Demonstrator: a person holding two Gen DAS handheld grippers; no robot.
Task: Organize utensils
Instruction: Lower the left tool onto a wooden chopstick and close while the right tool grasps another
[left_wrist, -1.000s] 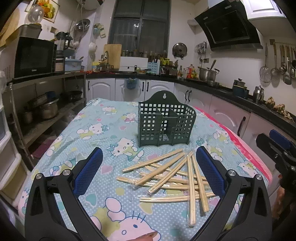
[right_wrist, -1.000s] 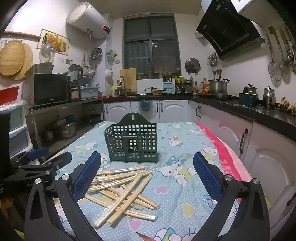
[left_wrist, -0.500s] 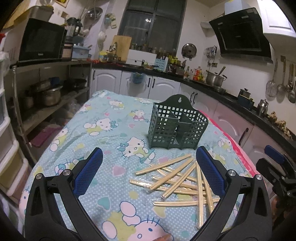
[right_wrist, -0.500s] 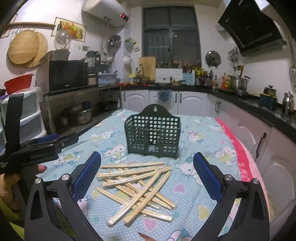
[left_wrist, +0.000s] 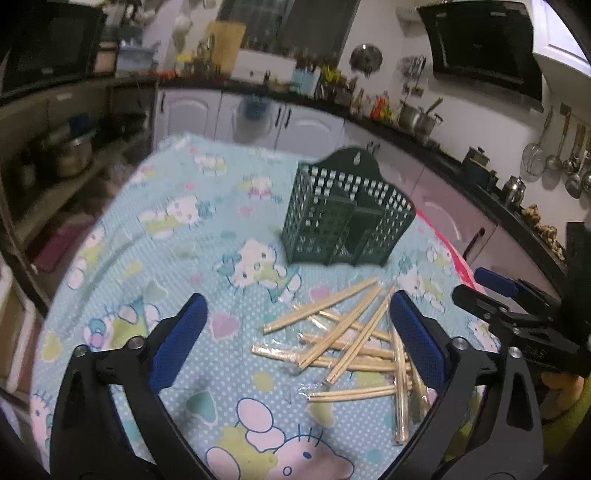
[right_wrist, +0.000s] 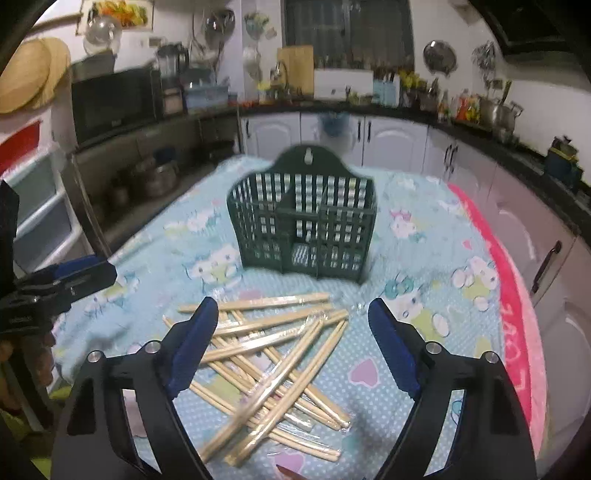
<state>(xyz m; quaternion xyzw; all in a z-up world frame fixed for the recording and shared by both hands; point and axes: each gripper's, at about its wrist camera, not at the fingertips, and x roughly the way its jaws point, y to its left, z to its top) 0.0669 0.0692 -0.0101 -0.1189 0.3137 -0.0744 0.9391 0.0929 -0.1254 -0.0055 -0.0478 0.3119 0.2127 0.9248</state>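
- Nearest, the right hand-held gripper (right_wrist: 288, 347) hovers over the chopsticks (right_wrist: 273, 354), jaws closing from wide, gripping nothing yet.
- The left hand-held gripper (left_wrist: 295, 343), also narrowing and empty, hangs beside the same pile.
- The crossed, plastic-wrapped sticks could slip or scatter across the table (left_wrist: 177, 236).
- Beyond stands the empty green basket (right_wrist: 303, 225).

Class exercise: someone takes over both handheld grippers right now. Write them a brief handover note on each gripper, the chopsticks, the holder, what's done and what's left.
Left gripper: jaws closing, nothing gripped, over the pile's left edge.
Right gripper: jaws closing, nothing gripped, above the pile.
Wrapped chopsticks: all loose in a crossed pile on the tablecloth.
Green utensil holder: upright behind the pile, no chopsticks visible inside.
Done: nothing sorted.
Left: move every chopstick into the holder.
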